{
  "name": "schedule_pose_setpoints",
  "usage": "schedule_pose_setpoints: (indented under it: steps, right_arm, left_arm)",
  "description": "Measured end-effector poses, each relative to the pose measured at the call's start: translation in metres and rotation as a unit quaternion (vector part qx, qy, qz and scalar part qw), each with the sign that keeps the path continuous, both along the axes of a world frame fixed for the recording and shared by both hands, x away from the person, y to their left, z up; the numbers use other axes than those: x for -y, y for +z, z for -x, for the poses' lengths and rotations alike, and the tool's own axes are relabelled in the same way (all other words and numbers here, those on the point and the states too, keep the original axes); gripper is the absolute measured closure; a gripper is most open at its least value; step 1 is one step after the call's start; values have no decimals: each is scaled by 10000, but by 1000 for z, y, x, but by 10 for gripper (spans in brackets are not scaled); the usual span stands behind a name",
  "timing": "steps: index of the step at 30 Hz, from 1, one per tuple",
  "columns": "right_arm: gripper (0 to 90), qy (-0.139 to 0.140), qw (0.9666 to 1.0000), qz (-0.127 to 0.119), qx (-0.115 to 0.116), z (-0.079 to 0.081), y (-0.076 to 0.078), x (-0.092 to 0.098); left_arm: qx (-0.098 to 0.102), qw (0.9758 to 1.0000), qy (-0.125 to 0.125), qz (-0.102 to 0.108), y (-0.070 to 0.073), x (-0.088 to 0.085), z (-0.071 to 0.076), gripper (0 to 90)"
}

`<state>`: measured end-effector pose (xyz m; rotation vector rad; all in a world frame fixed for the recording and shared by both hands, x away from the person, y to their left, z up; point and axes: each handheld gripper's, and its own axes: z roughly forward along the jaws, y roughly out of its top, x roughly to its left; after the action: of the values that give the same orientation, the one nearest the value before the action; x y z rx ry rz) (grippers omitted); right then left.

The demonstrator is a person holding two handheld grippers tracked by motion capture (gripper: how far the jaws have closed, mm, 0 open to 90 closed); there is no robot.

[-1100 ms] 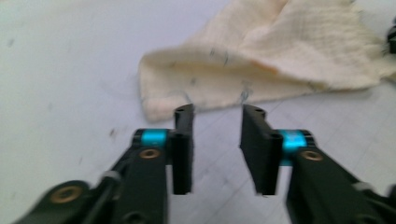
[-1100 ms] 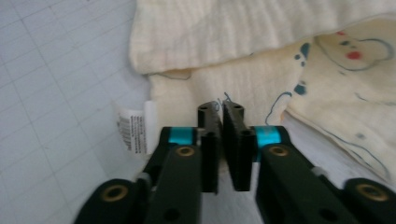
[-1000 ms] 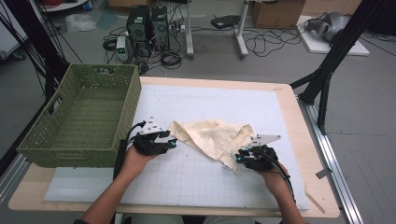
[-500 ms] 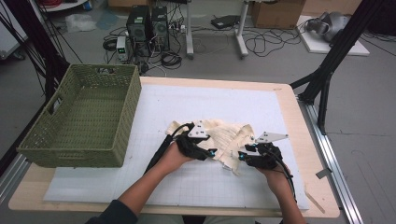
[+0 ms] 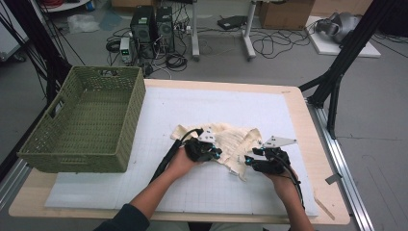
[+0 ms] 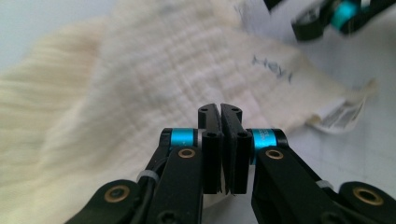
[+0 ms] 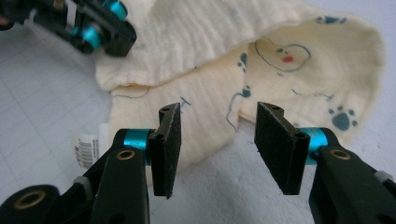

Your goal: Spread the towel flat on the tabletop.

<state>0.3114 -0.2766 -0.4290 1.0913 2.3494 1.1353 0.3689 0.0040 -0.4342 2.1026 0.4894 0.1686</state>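
White gridded mat (image 5: 231,110) on a wooden table, green basket (image 5: 84,120) parked at the left – the cream cloth (image 5: 235,144) is left crumpled mid-mat, presumably to be folded or binned. It's being pinned at its left part by the left gripper (image 6: 221,114), jaws just snapped together, fabric seemingly caught between. The right gripper (image 7: 217,123) is held low beside the cloth's right edge – jaws just eased half apart, nothing between them.
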Motion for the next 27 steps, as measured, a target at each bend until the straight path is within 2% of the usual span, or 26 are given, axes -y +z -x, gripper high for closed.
schedule_pose_setpoints:
  steps: [2, 5, 6, 7, 8, 9, 12, 13, 14, 16, 17, 19, 20, 21, 23, 24, 27]
  right_arm:
    - [509, 105, 9999, -1, 78, 1, 1, -9]
    - [510, 354, 9993, 55, 147, 3, 1, -25]
    - [510, 422, 9990, 68, 159, 3, 1, -28]
    - [509, 544, 9984, 50, 123, 3, -1, -35]
    - [506, 600, 9981, 64, 108, 2, -2, -40]
    - [507, 735, 9972, 123, 92, 0, -5, -48]
    - [579, 823, 9956, 438, 82, -6, -14, -71]
    - [612, 866, 9949, 511, 61, -8, -17, -76]
    - [699, 891, 9950, 441, 52, -9, -17, -78]
    - [814, 1005, 9940, 427, 20, -9, -17, -79]
    - [861, 1049, 9934, 461, 27, -7, -16, -80]
    - [870, 1214, 9914, 481, -47, -3, -15, -80]
    - [870, 1387, 9892, 452, -137, 0, -14, -80]
    - [870, 1447, 9883, 452, -157, 1, -13, -80]
    - [870, 1732, 9835, 470, -235, 10, -12, -79]
    - [870, 1914, 9799, 499, -254, 15, -11, -78]
    - [870, 2388, 9690, 517, -359, 31, -10, -70]
  left_arm:
    - [35, 9994, 275, 205, 5, -11, -6, 877]
    - [102, 9966, 683, 457, 11, -27, -14, 880]
    - [100, 9931, 947, 691, 14, -36, -18, 880]
    - [104, 9906, 1102, 809, 15, -41, -20, 880]
    - [148, 9876, 1313, 853, 16, -48, -24, 881]
    - [171, 9856, 1454, 842, 16, -53, -26, 881]
    - [173, 9811, 1733, 838, 15, -62, -31, 881]
    - [141, 9812, 1750, 798, 15, -65, -33, 881]
    - [153, 9823, 1731, 692, 17, -66, -35, 881]
    - [245, 9817, 1777, 646, 24, -69, -37, 880]
    - [288, 9821, 1763, 597, 28, -70, -38, 881]
    - [363, 9829, 1740, 483, 36, -74, -41, 881]
    - [353, 9829, 1745, 468, 37, -75, -41, 880]
    - [394, 9820, 1801, 421, 40, -78, -43, 881]
    - [418, 9788, 1947, 475, 44, -84, -45, 881]
    - [409, 9781, 1991, 439, 45, -88, -45, 881]
    - [423, 9741, 2175, 453, 46, -96, -47, 881]
